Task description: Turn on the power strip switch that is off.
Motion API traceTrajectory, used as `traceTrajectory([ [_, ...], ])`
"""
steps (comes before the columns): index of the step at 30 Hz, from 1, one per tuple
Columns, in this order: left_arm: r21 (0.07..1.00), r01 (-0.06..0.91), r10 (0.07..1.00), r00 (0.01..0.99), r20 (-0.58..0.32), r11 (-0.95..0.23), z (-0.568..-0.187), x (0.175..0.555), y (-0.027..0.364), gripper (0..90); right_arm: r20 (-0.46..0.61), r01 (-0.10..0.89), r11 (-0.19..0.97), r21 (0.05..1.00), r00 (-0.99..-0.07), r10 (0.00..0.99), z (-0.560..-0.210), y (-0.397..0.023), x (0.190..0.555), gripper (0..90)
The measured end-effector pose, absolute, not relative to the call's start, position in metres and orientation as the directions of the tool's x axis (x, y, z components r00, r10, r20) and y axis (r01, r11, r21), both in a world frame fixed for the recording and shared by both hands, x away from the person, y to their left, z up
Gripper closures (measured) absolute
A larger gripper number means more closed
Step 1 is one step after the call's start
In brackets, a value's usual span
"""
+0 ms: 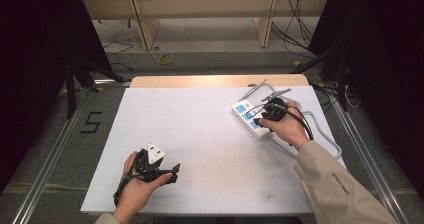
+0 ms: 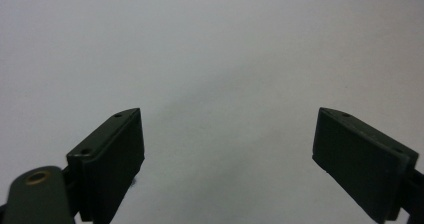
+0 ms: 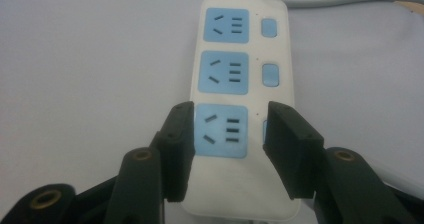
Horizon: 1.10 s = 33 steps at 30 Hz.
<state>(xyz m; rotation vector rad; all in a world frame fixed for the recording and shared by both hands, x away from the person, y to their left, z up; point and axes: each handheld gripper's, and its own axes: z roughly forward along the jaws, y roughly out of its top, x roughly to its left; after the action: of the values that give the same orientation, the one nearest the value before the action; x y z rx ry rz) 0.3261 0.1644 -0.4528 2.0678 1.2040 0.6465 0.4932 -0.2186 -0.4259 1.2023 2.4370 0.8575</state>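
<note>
A white power strip (image 1: pixel 245 112) with three blue sockets and blue switches lies at the right of the white table top (image 1: pixel 200 134). My right gripper (image 1: pixel 261 118) hovers over its near end. In the right gripper view, the strip (image 3: pixel 240 59) runs away from me and the right gripper (image 3: pixel 230 110) stands open, its jaws framing the nearest socket without pressing on it. My left gripper (image 1: pixel 174 173) rests low at the front left of the table. In the left gripper view, the left gripper (image 2: pixel 227 115) is wide open over bare white surface, with nothing between its jaws.
The strip's grey cable (image 1: pixel 327 136) loops off the table's right side. A wooden strip (image 1: pixel 215 80) borders the far edge of the table. Behind it stand wooden shelf legs (image 1: pixel 142 26), with loose cables (image 1: pixel 295 29) on the floor. Metal rails (image 1: pixel 55 149) run along both sides.
</note>
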Motion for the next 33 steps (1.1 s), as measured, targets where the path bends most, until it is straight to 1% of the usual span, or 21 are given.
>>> traceTrajectory([
  [6,0.736,0.568,0.885,0.457,0.091,-0.368,-0.453,0.326,0.165,12.7,0.014,0.598,0.471,0.649,-0.628,0.778,-0.422,-0.219,0.480,50.0],
  [16,0.737,0.570,0.887,0.454,0.088,-0.364,-0.454,0.326,0.166,12.6,0.008,0.551,0.471,0.689,-0.655,0.755,-0.421,-0.223,0.448,45.9],
  [33,0.734,0.572,0.886,0.456,0.087,-0.366,-0.454,0.326,0.165,12.5,0.019,0.480,0.481,0.733,-0.721,0.692,-0.431,-0.236,0.388,39.2],
])
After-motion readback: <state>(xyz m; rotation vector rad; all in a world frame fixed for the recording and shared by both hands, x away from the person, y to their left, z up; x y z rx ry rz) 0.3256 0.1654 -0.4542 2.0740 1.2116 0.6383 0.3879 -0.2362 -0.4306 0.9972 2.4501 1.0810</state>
